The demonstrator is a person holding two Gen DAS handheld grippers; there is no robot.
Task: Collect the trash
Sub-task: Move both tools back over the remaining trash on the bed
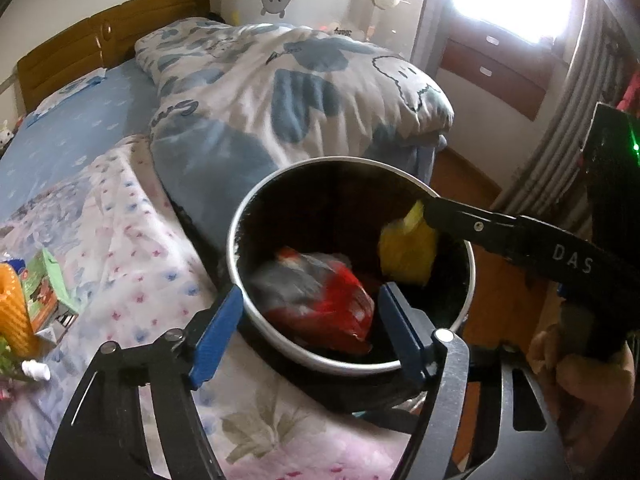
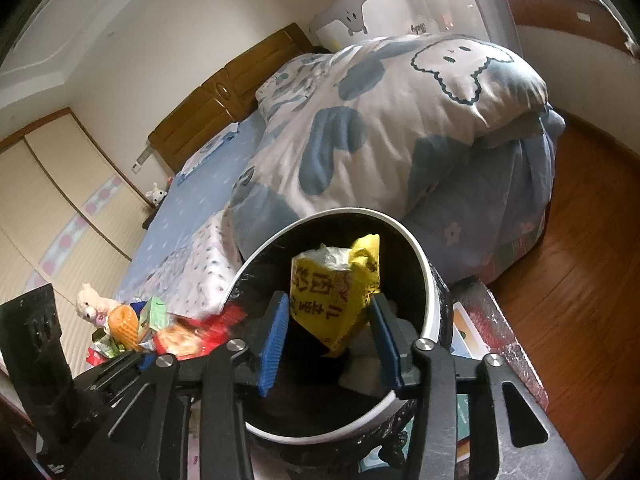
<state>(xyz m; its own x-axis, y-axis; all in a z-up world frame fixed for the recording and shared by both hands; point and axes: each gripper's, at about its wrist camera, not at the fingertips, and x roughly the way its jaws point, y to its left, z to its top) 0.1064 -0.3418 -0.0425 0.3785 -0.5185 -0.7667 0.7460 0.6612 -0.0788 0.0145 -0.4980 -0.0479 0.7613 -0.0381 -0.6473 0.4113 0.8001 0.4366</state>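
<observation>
Red snack wrapper (image 1: 320,300) inside the black bin (image 1: 256,204) beside the bed (image 1: 120,216), left hand-held gripper (image 1: 310,328) spread wide above it, yellow packet (image 2: 336,300) between the right hand-held gripper (image 2: 332,336) fingers, pads apart, over the bin.

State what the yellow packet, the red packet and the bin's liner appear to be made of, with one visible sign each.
Yellow packet: likely thin plastic film, printed; it creases sharply. Red packet: glossy plastic or foil wrapper, by its sheen. Bin liner: probably black plastic bag, matt, wrinkled over the white rim.
</observation>
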